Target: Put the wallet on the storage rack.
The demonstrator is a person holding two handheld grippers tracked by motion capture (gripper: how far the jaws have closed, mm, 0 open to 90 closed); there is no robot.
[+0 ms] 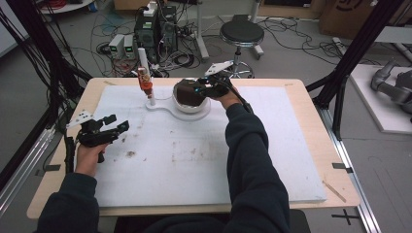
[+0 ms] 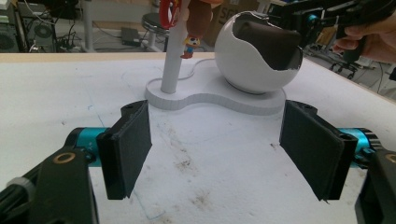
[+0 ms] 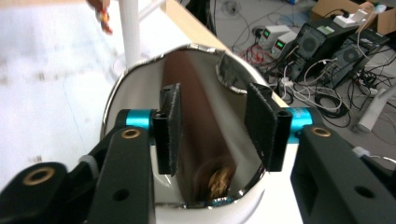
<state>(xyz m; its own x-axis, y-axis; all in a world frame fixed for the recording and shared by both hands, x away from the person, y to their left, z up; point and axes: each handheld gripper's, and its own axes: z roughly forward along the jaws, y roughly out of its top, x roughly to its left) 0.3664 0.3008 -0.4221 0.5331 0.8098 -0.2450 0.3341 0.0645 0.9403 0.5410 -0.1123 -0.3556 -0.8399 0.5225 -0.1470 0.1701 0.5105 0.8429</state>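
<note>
A white egg-shaped shell (image 1: 194,109) (image 2: 247,70) (image 3: 133,88) stands on a white base (image 1: 163,107) (image 2: 219,95) at the far middle of the mat. Inside it lies a brown roll-like thing (image 1: 187,94) (image 2: 266,44) (image 3: 201,116). A white post (image 1: 143,58) (image 2: 172,60) (image 3: 130,28) rises from the base, with a small toy figure (image 1: 145,82) (image 2: 196,23) on it. My right gripper (image 1: 204,87) (image 3: 215,126) hovers at the shell's mouth, its jaws apart with the brown thing between them, the pads not pressing. My left gripper (image 1: 117,122) (image 2: 217,149) is open over the mat, empty.
The white mat (image 1: 194,160) carries brown smudges near the left hand. Beyond the table's far edge are a black stool (image 1: 241,33), computer boxes (image 1: 155,29) and loose cables on the floor. Black frame posts stand at both sides.
</note>
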